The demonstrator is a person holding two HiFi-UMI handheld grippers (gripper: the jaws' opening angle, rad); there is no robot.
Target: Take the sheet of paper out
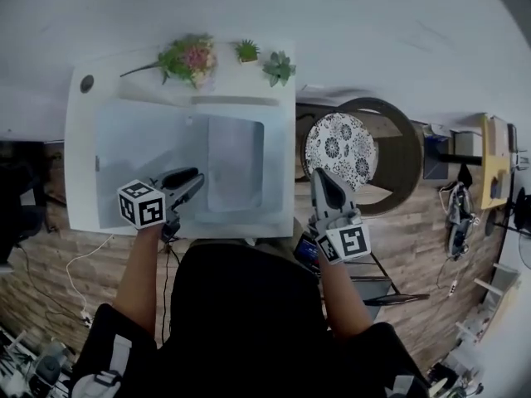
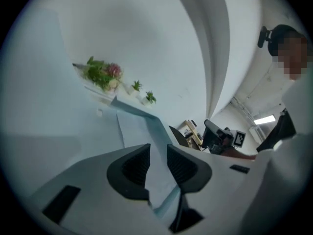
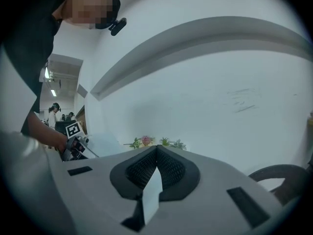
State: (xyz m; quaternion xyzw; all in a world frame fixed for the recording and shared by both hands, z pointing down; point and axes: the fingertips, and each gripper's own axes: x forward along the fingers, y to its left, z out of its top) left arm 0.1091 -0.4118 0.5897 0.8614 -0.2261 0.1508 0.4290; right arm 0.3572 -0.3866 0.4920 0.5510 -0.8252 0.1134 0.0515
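A pale blue translucent folder (image 1: 149, 156) lies on the white table (image 1: 83, 197). Its cover (image 2: 142, 126) is raised along one edge. My left gripper (image 1: 192, 181) is at the folder's near edge. The cover runs through the narrow gap between its pads (image 2: 158, 168), which stand slightly apart. My right gripper (image 1: 323, 181) hangs off the table's right side, over a chair. It is shut (image 3: 156, 153) on a white sheet of paper (image 3: 152, 192), which I see almost edge-on. The rest of the sheet is hidden.
A bouquet (image 1: 189, 56) and two small potted plants (image 1: 246, 50) (image 1: 279, 67) stand along the table's far edge. A round chair (image 1: 406, 156) with a patterned cushion (image 1: 340, 148) is right of the table. Cables and clutter lie on the wooden floor at both sides.
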